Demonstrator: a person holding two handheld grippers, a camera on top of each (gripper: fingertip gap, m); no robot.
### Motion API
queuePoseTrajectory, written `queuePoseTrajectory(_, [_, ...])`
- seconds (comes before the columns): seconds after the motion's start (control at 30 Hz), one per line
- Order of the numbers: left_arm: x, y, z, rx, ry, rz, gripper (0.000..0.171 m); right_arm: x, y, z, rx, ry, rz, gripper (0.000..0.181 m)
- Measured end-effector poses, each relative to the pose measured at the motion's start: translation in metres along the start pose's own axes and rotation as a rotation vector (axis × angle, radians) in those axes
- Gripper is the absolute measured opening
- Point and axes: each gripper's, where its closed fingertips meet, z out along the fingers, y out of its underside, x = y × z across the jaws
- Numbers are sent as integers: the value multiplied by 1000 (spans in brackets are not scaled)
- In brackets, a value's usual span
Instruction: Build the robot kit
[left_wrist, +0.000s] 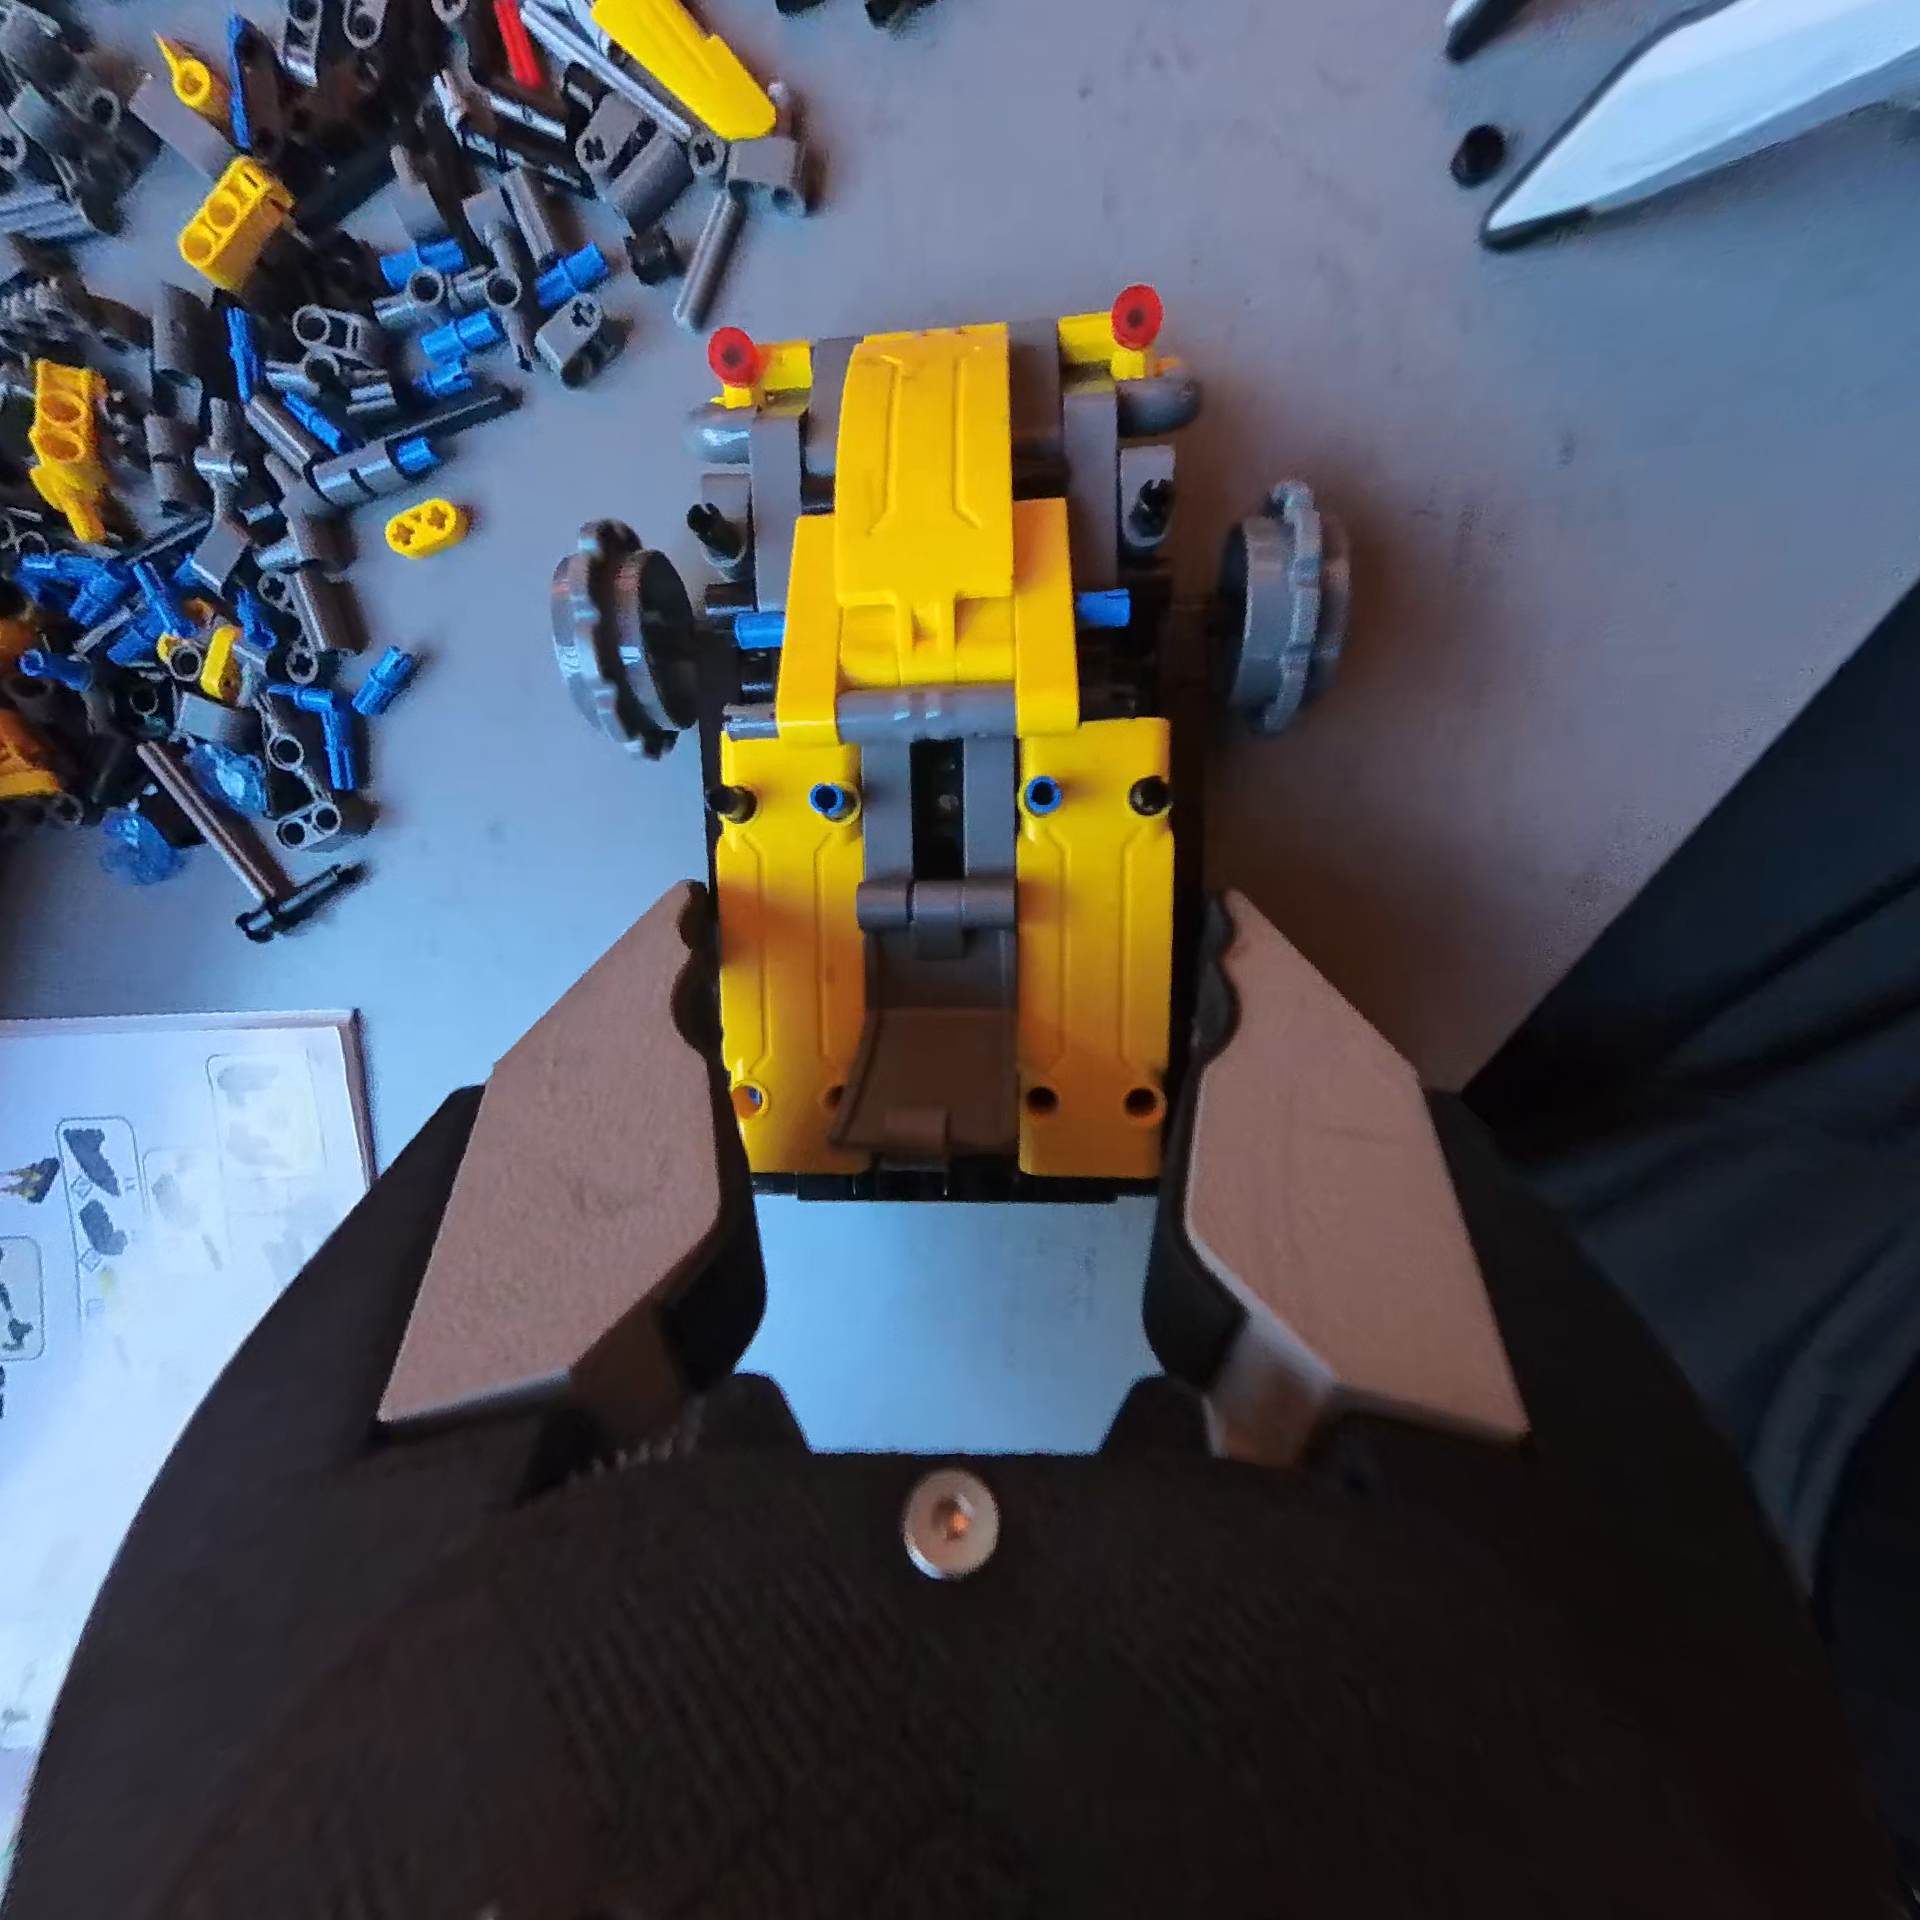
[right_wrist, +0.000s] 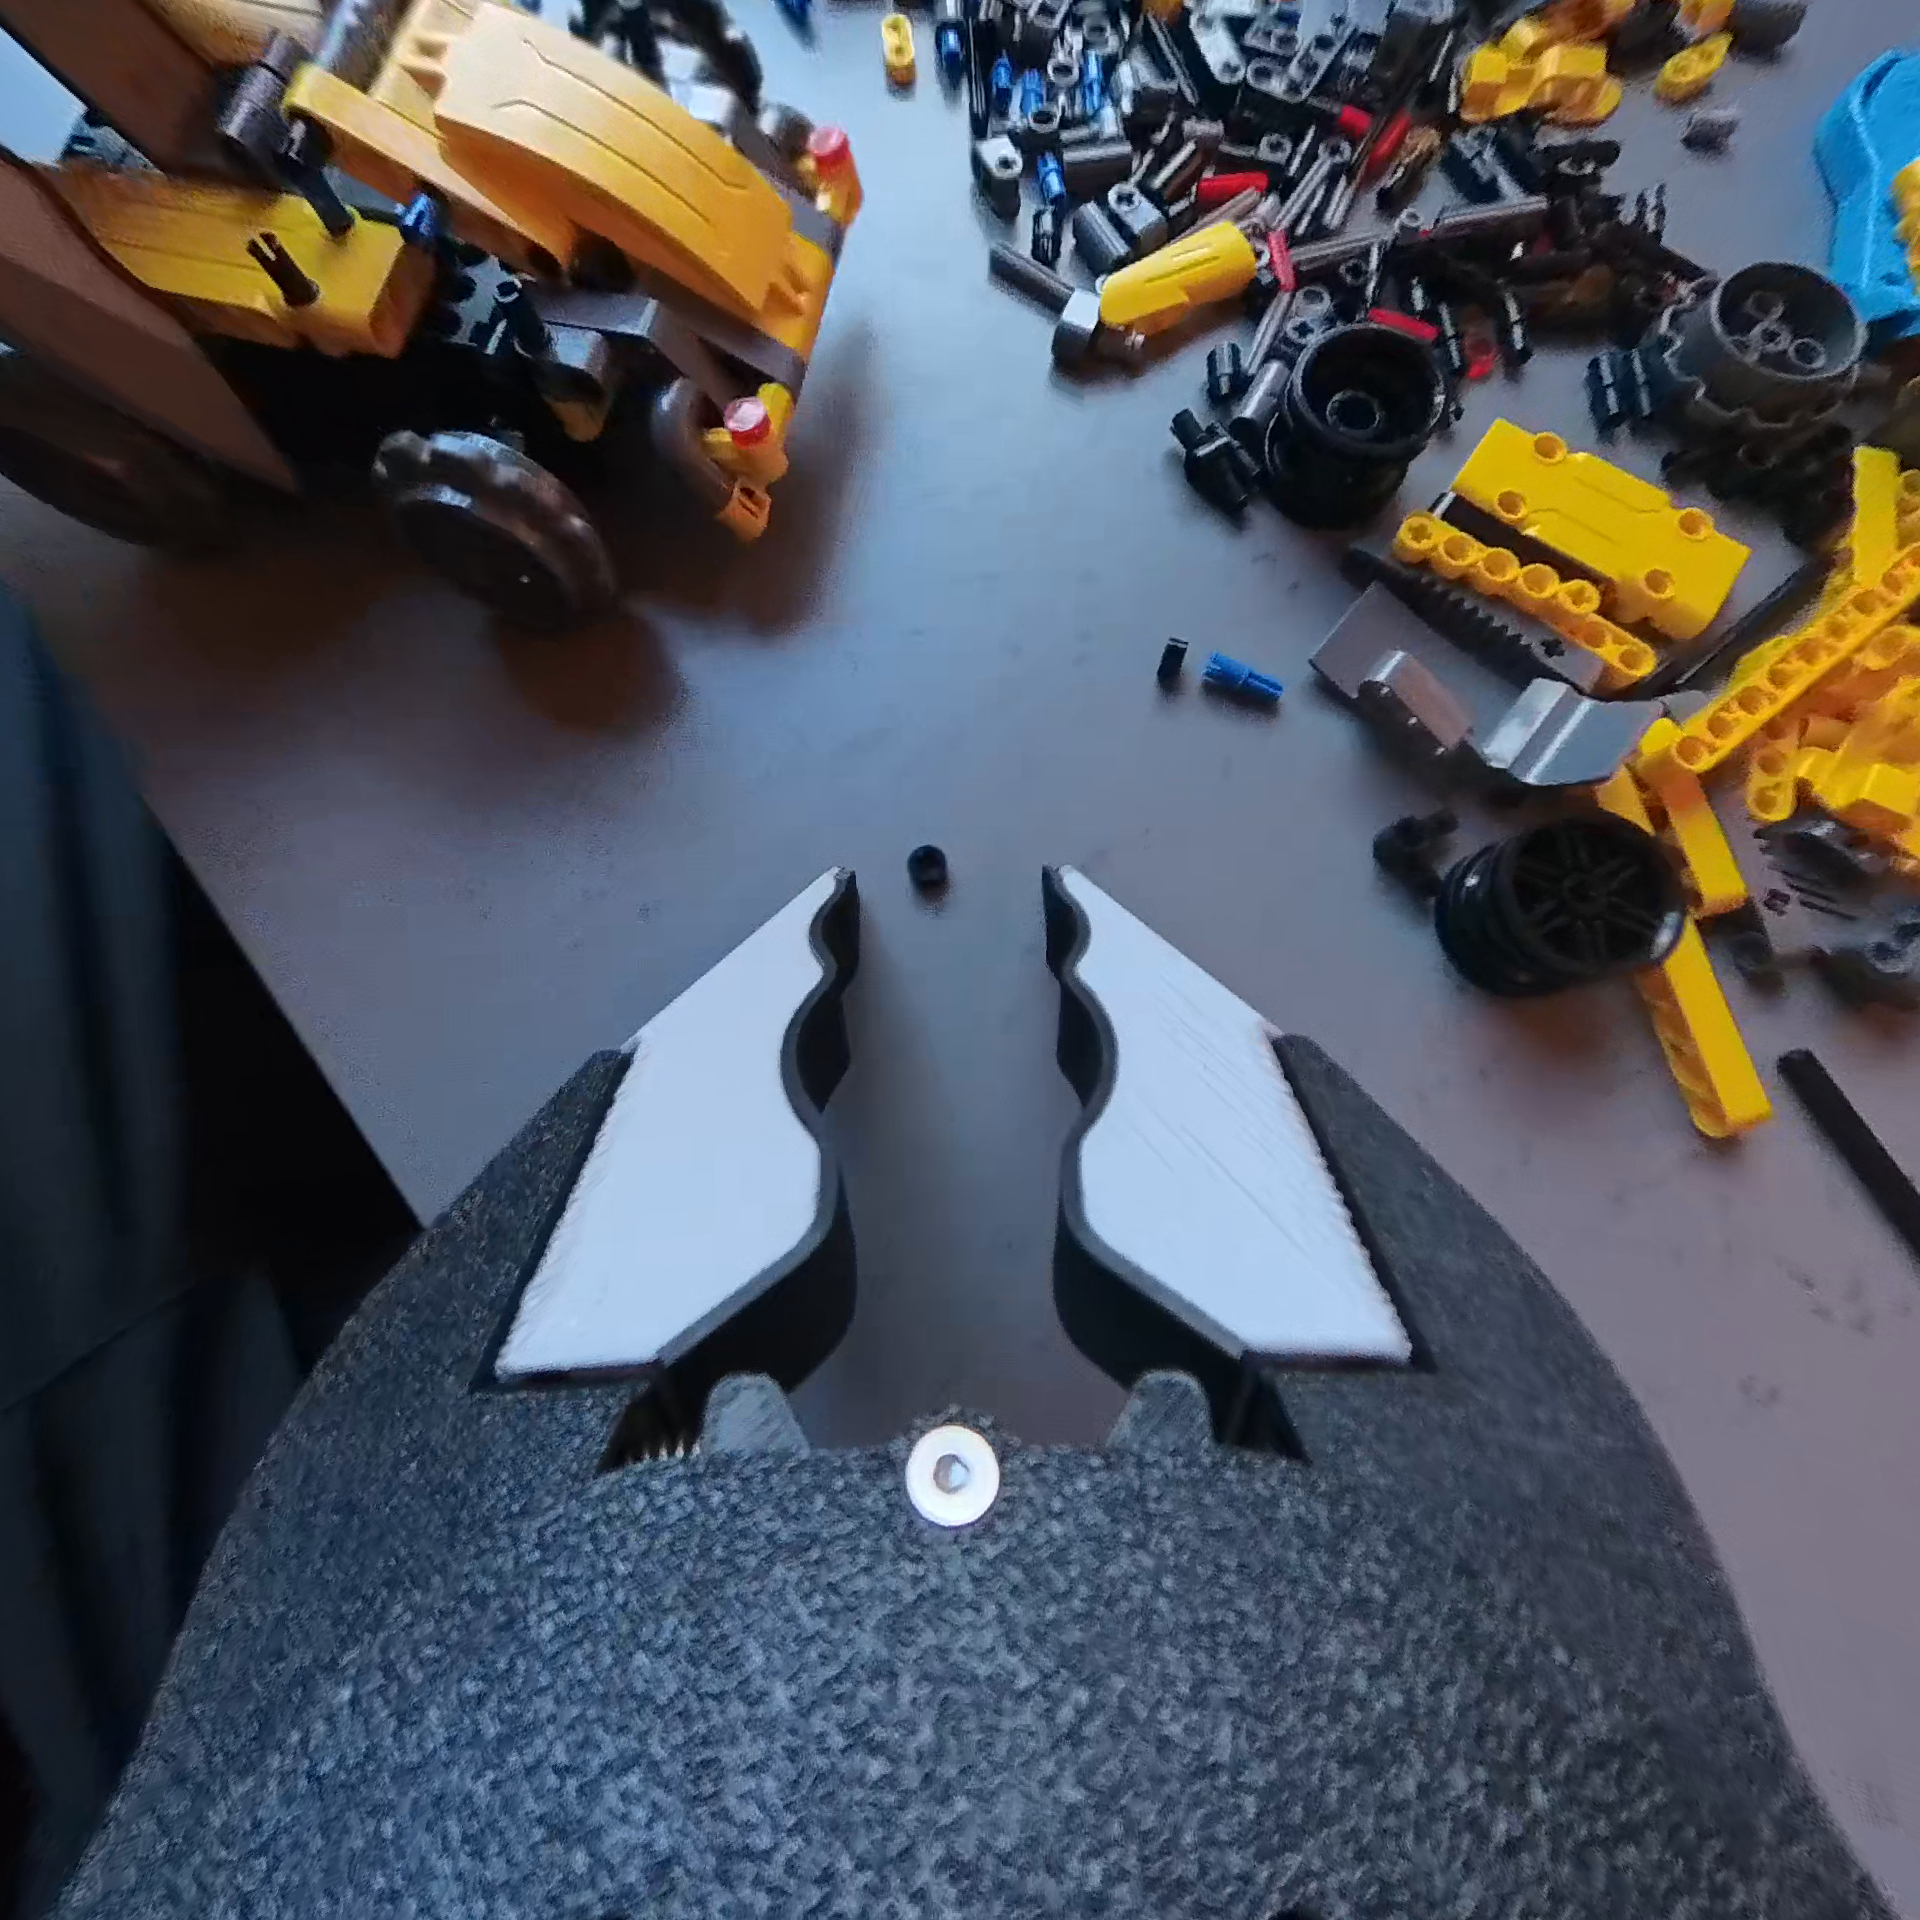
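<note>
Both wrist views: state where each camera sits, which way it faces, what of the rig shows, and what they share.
Left wrist view: on the left gripper, looking down its fingers, shut on the yellow vehicle model.
Right wrist view: on the right gripper, open, facing a small black piece on the grey table.
Shared: the model, the table, loose parts.

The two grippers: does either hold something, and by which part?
The left gripper clamps the yellow brick-built toy vehicle by the sides of its rear body. The right gripper holds nothing; its fingers flank a small black plastic bush.

Left claw (left_wrist: 951, 935) apparently clamps yellow brick vehicle (left_wrist: 935, 727).
</note>
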Motion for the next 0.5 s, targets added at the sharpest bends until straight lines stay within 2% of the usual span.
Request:
queuePoseTrajectory(0.2, [0,7,-4,21,5,2,90,-6,-3,4,-2,-64,16,8])
queuePoseTrajectory(0.37, [-3,2,-15,73,-63,15,87,-8,-7,4,20,-83,23,7])
queuePoseTrajectory(0.5, [0,-16,-52,225,-161,48,80,-31,-33,-14,195,-167,2,7])
